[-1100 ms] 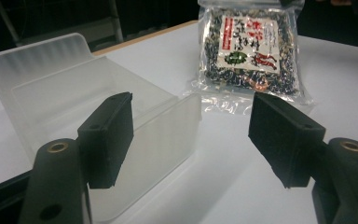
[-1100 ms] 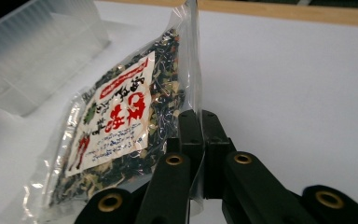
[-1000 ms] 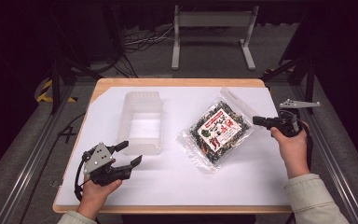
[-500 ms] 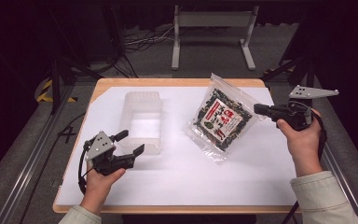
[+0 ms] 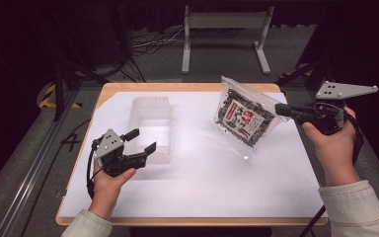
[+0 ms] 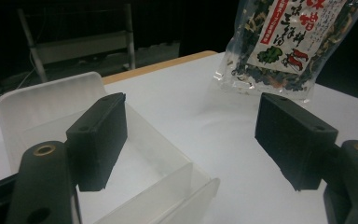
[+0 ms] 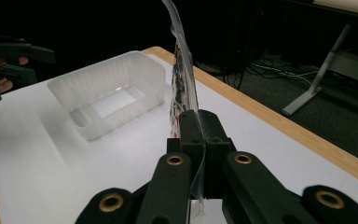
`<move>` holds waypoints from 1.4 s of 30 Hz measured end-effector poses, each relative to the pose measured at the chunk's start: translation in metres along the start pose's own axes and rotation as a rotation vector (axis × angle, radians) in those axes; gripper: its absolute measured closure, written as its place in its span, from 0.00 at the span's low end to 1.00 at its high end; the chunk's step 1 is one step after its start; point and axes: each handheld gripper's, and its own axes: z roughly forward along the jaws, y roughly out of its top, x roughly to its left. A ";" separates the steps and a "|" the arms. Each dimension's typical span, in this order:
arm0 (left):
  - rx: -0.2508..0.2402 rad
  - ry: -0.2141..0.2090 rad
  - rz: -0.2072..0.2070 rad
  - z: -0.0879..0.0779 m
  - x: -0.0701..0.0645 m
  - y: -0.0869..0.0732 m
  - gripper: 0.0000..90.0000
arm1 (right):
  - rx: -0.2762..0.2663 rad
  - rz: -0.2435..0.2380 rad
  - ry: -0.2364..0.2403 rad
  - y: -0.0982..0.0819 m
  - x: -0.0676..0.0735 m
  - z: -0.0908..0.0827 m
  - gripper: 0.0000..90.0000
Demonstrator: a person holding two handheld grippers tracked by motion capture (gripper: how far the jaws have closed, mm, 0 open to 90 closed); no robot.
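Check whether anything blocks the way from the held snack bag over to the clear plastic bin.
Nothing visible does. The right tool holds the snack bag lifted above the white table, and only bare surface lies between it and the clear bin. The left tool hovers open at the bin's near end, not in the bag's path.

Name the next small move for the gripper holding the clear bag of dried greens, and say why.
Probably carry it sideways toward the translucent plastic bin. The right gripper is shut on an edge of the clear red-labelled bag of dried greens, lifted off the white table; the left gripper waits open at the bin.
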 end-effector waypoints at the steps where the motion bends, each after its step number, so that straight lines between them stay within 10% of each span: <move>1: -0.002 -0.001 -0.010 0.001 -0.001 0.001 0.29 | -0.004 0.001 0.004 0.002 0.000 -0.002 1.00; 42: -0.061 -0.266 0.082 0.018 -0.043 0.045 0.25 | 0.020 -0.257 0.250 0.061 0.092 0.008 1.00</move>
